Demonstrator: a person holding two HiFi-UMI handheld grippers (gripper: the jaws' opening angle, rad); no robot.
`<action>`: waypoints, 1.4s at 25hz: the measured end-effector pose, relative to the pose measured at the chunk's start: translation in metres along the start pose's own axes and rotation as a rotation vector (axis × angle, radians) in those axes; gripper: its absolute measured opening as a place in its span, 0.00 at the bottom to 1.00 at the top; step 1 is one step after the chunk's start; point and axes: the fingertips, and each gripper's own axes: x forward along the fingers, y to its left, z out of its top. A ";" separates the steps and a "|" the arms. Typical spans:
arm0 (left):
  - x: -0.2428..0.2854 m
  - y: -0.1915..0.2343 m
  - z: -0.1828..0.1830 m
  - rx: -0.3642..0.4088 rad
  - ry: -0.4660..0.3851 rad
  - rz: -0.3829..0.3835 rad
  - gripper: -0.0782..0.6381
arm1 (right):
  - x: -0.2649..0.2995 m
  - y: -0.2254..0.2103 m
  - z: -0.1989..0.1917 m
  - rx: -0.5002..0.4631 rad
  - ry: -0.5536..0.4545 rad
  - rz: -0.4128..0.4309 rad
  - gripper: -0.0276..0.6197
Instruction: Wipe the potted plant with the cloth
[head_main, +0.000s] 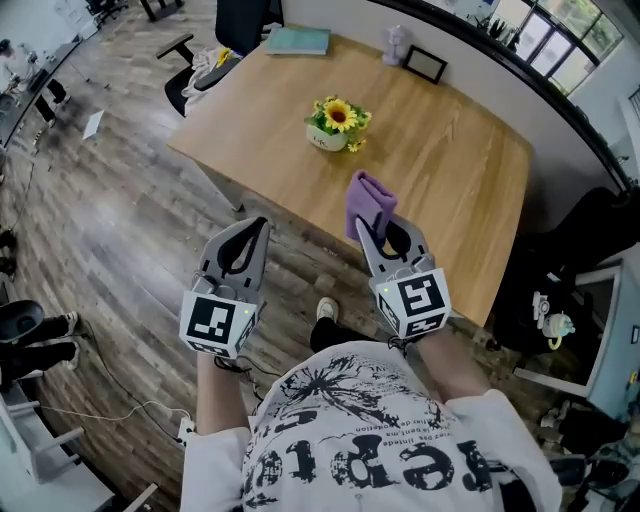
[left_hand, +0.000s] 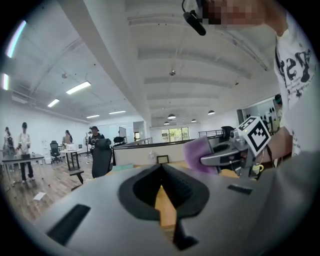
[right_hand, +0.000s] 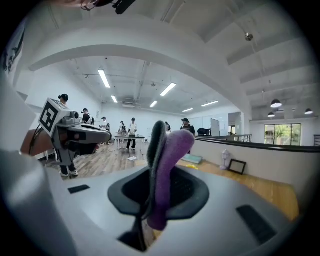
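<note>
The potted plant (head_main: 338, 125), yellow sunflowers in a small white pot, stands near the middle of the wooden table (head_main: 460, 170). A folded purple cloth (head_main: 368, 203) sticks up from my right gripper (head_main: 365, 232), which is shut on it just over the table's near edge, short of the plant. In the right gripper view the cloth (right_hand: 167, 165) fills the closed jaws. My left gripper (head_main: 261, 224) is shut and holds nothing, hanging over the floor left of the table's edge. The left gripper view shows the right gripper (left_hand: 235, 150) with the cloth (left_hand: 200, 149) beside it.
A black picture frame (head_main: 425, 65), a small pale figure (head_main: 395, 45) and a teal book (head_main: 297, 41) lie at the table's far side. A black office chair (head_main: 195, 75) stands at the far left corner. Several people stand by desks (right_hand: 131, 137) in the background.
</note>
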 end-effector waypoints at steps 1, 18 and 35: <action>0.015 0.010 0.001 0.001 -0.002 -0.003 0.11 | 0.014 -0.011 0.002 0.000 0.004 -0.006 0.15; 0.189 0.086 0.004 0.004 0.000 -0.214 0.11 | 0.124 -0.120 -0.002 0.047 0.107 -0.193 0.15; 0.344 0.114 -0.109 -0.002 0.198 -0.724 0.11 | 0.184 -0.185 -0.107 0.182 0.420 -0.573 0.15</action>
